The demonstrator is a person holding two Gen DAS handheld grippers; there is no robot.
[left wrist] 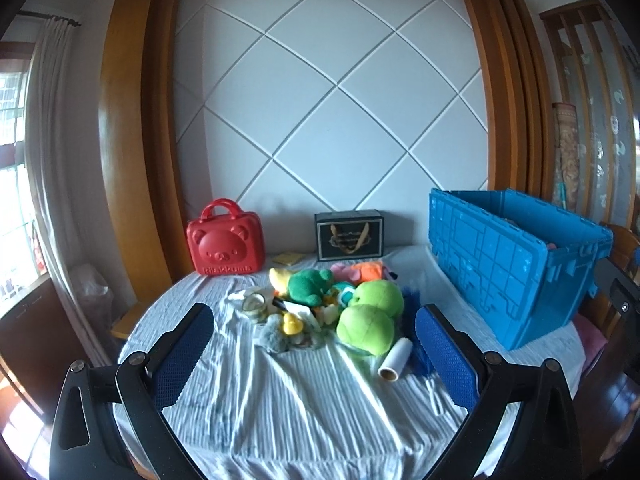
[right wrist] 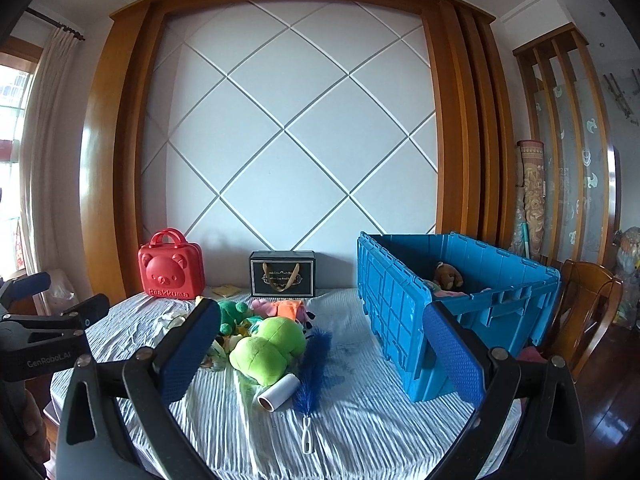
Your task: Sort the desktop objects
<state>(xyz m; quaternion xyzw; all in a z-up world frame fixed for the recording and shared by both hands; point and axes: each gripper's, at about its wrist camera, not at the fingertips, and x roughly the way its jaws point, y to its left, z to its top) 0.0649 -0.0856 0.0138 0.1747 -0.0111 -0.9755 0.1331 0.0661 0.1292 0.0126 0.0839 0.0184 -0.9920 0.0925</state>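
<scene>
Toy pile [left wrist: 320, 304] mid-table, ahead of both my grippers. Left gripper [left wrist: 316, 356] wide open, empty; right gripper [right wrist: 320, 352] wide open, empty. Blue crate [right wrist: 460, 304] right of pile, nearer my right. Green plush [right wrist: 268, 346] closest, long axis diagonal; lint roll [right wrist: 280, 392] beside it.

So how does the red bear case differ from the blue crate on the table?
The red bear case is small, closed, with a top handle; the blue crate is far larger, open-topped, and holds a brown plush. The case stands far left by the wall, the crate on the right. Both look like hard plastic.
</scene>
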